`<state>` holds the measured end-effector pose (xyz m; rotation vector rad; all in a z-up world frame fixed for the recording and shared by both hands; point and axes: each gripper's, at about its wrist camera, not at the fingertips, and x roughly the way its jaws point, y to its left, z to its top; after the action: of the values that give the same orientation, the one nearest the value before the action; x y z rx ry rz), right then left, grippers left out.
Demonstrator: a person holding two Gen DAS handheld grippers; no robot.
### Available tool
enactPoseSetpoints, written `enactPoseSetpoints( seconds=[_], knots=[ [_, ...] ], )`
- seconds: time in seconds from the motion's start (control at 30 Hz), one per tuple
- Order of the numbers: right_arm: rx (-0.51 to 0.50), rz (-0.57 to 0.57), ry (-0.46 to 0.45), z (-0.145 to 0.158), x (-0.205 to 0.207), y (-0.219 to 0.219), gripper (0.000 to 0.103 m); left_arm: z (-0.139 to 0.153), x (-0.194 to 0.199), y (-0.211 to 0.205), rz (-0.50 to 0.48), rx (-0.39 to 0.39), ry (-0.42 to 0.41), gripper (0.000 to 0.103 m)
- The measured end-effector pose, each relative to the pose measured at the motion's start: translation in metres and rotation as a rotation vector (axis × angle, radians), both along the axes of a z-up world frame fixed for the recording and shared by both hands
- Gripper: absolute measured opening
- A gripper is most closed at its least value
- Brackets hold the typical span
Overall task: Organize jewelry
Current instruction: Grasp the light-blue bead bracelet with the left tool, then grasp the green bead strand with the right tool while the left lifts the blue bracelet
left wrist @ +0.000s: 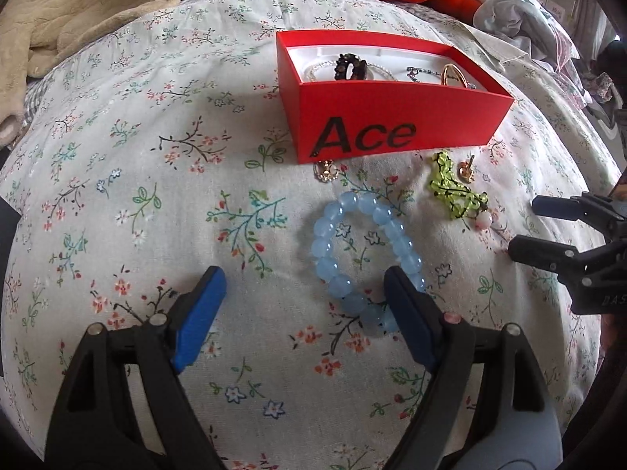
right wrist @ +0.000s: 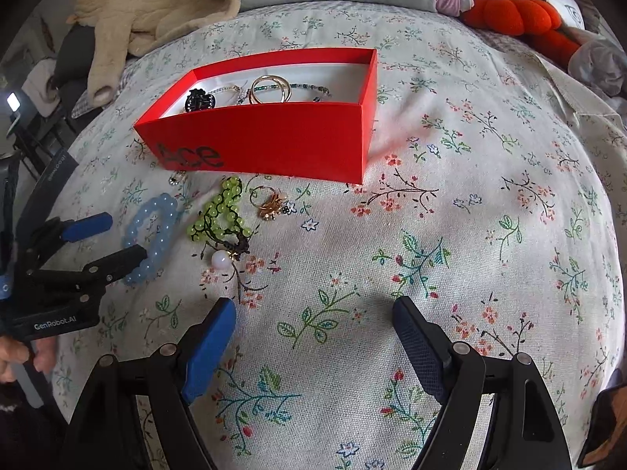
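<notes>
now, your key relation: the blue bracelet [left wrist: 362, 258] lies flat on the bedspread [left wrist: 156, 196], just ahead of your left gripper [left wrist: 305, 293] and off to its right side; the right finger [left wrist: 407, 313] overlaps the ring's near edge, the left finger sits well clear of it.
left gripper: wide, nothing between the pads, pitched down at the bed.
right gripper: [right wrist: 313, 333] wide too, holding nothing, over bare cloth.
nearer hand: your left is much the closer to the blue bracelet; from the right wrist view that bracelet [right wrist: 151, 235] sits far left, next to your left gripper [right wrist: 106, 239].
bracelet axis: its oval runs away from you toward the box [left wrist: 392, 117]; i judge you need to shift right to straddle one side of the beads.
other loose pieces: green bracelet [right wrist: 221, 215] with a pale bead, a gold ring [right wrist: 270, 199], and a small gold piece [left wrist: 327, 170] by the box's front wall.
box: open, red, already holding several pieces, beyond the loose ones.
room: open cloth left and near; the green bracelet crowds the right, and your right gripper [left wrist: 548, 231] comes in there.
risk: beads may roll off the pad.
</notes>
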<state>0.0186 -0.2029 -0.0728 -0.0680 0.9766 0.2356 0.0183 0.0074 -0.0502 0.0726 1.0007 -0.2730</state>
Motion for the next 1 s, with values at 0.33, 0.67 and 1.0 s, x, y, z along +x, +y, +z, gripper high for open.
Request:
enactPoseSetpoints(
  seconds=[0.33,0.67,1.0],
  knots=[
    [0.069,0.008,-0.015,0.008,0.003,0.001,0.083,0.005,0.01,0.007,0.013,-0.071,0.039,0.046],
    [0.033,0.031,-0.006,0.007,0.01,0.027,0.083,0.005,0.013,0.002,0.022,-0.03,0.073,0.021],
    [0.024,0.036,-0.016,0.005,0.02,0.051,0.083,0.011,0.011,0.003,0.041,-0.094,0.089,0.013]
  ],
)
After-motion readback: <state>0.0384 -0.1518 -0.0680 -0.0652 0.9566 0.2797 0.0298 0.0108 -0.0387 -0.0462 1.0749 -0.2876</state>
